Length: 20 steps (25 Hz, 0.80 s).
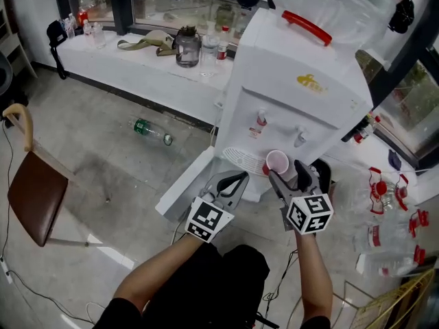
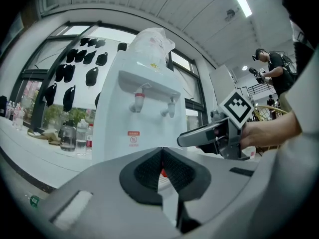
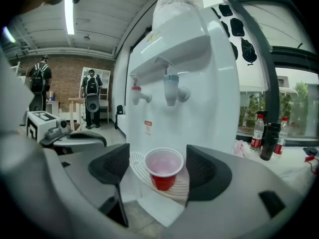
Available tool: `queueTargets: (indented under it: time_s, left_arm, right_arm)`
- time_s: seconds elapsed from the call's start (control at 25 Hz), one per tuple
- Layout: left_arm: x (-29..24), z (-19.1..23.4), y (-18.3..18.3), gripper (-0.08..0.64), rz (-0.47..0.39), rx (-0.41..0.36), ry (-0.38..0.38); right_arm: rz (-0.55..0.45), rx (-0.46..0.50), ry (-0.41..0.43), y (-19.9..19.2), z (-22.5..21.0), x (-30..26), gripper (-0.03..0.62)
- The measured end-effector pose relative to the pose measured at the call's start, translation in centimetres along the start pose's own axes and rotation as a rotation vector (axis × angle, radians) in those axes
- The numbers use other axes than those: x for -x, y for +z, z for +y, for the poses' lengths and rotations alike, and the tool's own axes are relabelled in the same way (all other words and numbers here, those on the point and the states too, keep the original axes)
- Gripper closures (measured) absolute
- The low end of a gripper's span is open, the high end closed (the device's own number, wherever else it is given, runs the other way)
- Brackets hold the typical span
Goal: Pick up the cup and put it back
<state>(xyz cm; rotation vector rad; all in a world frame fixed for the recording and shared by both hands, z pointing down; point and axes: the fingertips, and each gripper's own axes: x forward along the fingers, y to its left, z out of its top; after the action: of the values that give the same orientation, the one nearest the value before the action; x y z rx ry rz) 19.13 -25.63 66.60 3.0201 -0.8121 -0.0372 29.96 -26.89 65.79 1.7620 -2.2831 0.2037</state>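
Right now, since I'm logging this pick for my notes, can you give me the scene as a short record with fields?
cup: red cup, upright, looks empty, standing on the drip tray
setting: white water dispenser, cup below its taps
right gripper: open, one jaw on each side of the cup, a gap showing on both sides
left gripper: shut, holding nothing, to the left of the cup
task stage: cup not yet gripped or lifted

Left gripper (image 1: 235, 180) closed, right gripper (image 1: 285, 169) spread.
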Motion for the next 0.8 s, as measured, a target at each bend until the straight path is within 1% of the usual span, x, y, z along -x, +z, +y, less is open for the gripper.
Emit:
queueTargets:
  time_s: [0.04,0.12,0.16,0.2,0.28,0.36,0.4,0.48,0.56,0.72,0.8]
  left_arm:
    - [0.0,0.1,-0.1,0.554,0.002,0.011,0.004]
    - [-0.2,0.3,-0.2,0.554,0.017,0.025,0.010]
    - [-0.4,0.3,0.0,0.554,0.028,0.031,0.011]
    - [-0.5,0.3,0.3,0.554,0.040,0.039,0.013]
    - [-0.3,0.2,1.7,0.554,0.069,0.054,0.016]
    - [0.5,-0.2,3.6,0.554,0.107,0.066,0.017]
    - [1.0,-0.5,4.7,0.554,0.126,0.074,0.017]
    - [2.2,-1.2,7.0,0.554,0.159,0.094,0.020]
    - [3.4,-1.9,9.7,0.554,0.182,0.112,0.031]
    - [6.6,-4.5,15.8,0.554,0.229,0.160,0.069]
    - [7.6,-6.0,20.0,0.554,0.237,0.173,0.083]
  right_arm:
    - [-0.017,-0.017,-0.018,0.2,0.1,0.5,0.266]
    - [-0.056,-0.054,-0.061,0.8,-0.1,1.3,0.399]
    - [-0.066,-0.071,-0.085,1.1,-0.4,1.7,0.442]
    - [-0.065,-0.086,-0.106,1.4,-0.8,2.1,0.457]
    - [-0.033,-0.127,-0.131,1.8,-1.2,2.7,0.497]
    - [0.022,-0.189,-0.126,2.0,-0.7,3.4,0.530]
    - [0.047,-0.224,-0.115,2.3,-0.3,3.8,0.556]
    - [0.084,-0.288,-0.097,3.6,0.6,5.0,0.582]
    - [0.106,-0.323,-0.089,5.6,1.6,6.4,0.592]
    - [0.184,-0.295,-0.068,9.4,5.3,10.8,0.595]
    - [0.206,-0.296,-0.057,12.4,6.5,13.5,0.595]
